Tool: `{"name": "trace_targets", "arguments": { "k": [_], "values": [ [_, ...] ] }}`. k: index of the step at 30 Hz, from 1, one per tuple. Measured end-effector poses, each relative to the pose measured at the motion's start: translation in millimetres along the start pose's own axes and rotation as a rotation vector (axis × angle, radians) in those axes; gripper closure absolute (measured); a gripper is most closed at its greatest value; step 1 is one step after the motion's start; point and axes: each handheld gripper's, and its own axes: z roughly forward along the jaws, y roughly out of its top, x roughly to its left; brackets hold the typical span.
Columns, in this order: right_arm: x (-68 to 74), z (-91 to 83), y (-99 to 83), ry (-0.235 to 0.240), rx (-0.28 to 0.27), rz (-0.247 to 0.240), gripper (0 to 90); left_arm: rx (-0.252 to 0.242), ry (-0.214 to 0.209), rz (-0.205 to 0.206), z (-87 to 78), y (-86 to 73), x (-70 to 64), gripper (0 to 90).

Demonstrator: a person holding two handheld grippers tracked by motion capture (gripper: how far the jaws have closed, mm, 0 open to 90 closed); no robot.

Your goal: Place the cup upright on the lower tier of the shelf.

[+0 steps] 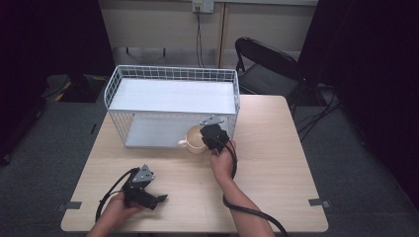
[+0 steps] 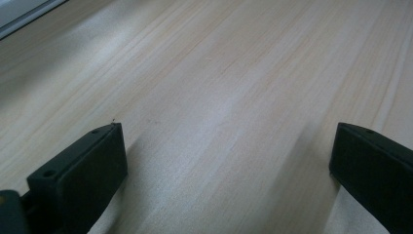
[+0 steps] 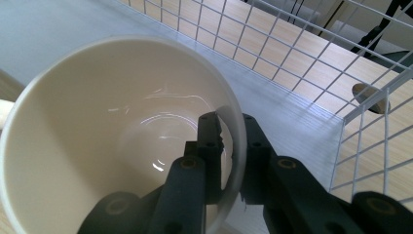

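Placing a cup on the lower shelf of a wire rack. The right gripper [image 1: 213, 137] is clamping the near wall of a cream ceramic cup [image 1: 194, 140], one jaw inside the bowl and one outside, as the right gripper view is showing at the cup's rim [image 3: 233, 127]. The cup is sitting upright at the front edge of the lower shelf [image 1: 148, 132] of the white wire rack [image 1: 173, 74], toward its right end, with its handle [image 1: 182, 143] pointing left; whether its base is resting fully on the shelf or overhanging the table [image 1: 276, 148] cannot be told. The left gripper [image 1: 160, 198] is lying low at the near left of the table, well apart from the rack, its jaws standing wide apart over bare wood [image 2: 219, 97] and holding nothing. For a clean placement, the operator is judged to need the cup kept level while it is being slid farther in, so that the whole base is bearing on the shelf before the jaws are parted. The right-hand wire mesh [image 3: 370, 122] is standing near the gripper, so the hand should be travelling straight in and withdrawing upward and toward the near side. Releasing over the edge risks tipping the cup.
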Motion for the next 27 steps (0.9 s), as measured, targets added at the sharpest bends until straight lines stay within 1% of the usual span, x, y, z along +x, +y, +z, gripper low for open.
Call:
{"name": "trace_targets", "arguments": {
  "k": [2, 6, 8, 10, 13, 18, 25, 27],
  "values": [
    [0.2, 0.2, 0.8, -0.009, 0.001, -0.003, 82.6, 0.0, 0.0, 0.0, 0.0, 0.0, 0.0, 0.0],
    [-0.2, 1.1, 2.2, -0.022, -0.002, 0.007, 82.6, 0.0, 0.0, -0.001, 0.0, 0.0, -0.1, 0.0],
    [-1.4, 1.5, 2.6, -0.021, 0.0, 0.016, 82.6, 0.001, 0.001, -0.001, -0.1, -0.1, -0.2, 0.0],
    [-2.2, 1.5, 3.1, -0.031, -0.001, 0.015, 82.6, 0.0, 0.001, -0.001, -0.1, -0.1, -0.2, 0.0],
    [-3.4, 1.7, 3.1, -0.032, -0.001, 0.022, 82.6, 0.0, 0.001, -0.001, -0.1, 0.0, -0.1, 0.0],
    [-1.5, 1.9, 4.0, -0.047, -0.005, 0.014, 82.3, 0.001, 0.001, -0.001, -0.1, -0.1, -0.2, 0.0],
    [-2.6, 3.6, 4.8, -0.047, -0.007, 0.024, 82.0, 0.001, 0.002, -0.002, -0.2, -0.1, -0.3, 0.0],
    [-2.9, 4.1, 5.1, -0.046, -0.011, 0.038, 81.5, 0.001, 0.002, -0.001, -0.2, -0.1, -0.3, 0.0]
  ]
}}
